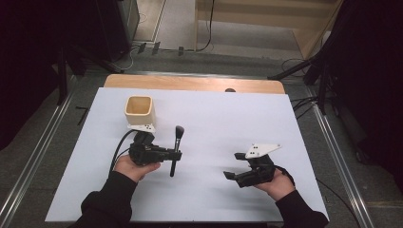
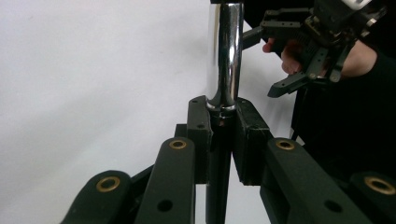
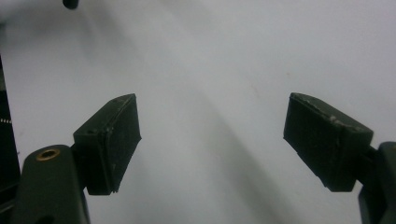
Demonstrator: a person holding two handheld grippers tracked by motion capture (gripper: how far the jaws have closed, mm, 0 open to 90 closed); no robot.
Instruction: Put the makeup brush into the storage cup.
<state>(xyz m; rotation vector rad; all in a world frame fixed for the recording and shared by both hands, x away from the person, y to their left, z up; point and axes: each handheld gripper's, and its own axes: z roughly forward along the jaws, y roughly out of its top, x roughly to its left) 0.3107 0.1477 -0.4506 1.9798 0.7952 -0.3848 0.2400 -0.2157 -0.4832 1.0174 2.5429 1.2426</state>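
right gripper [image 1: 234,166] near us, jaws spread, nothing in them | left gripper [image 1: 177,155] pinching the makeup brush [image 1: 176,148] mid-handle above the white table [image 1: 247,123] | looks like we're mid-carry | next: probably swing to the cup [image 1: 140,111] behind, drop it in

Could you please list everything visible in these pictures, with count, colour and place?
brush: one, black with a chrome ferrule, held in the left gripper, left of centre
cup: one, cream, square, open top, far left part of the sheet, beyond the left gripper
sheet: one, white, covering most of the table
table: one, wooden, a strip bare at the far edge
left gripper: one, black, jaws shut on the brush handle
right gripper: one, black, jaws wide apart, nothing between them, right of centre
hands: two, black sleeves, near edge
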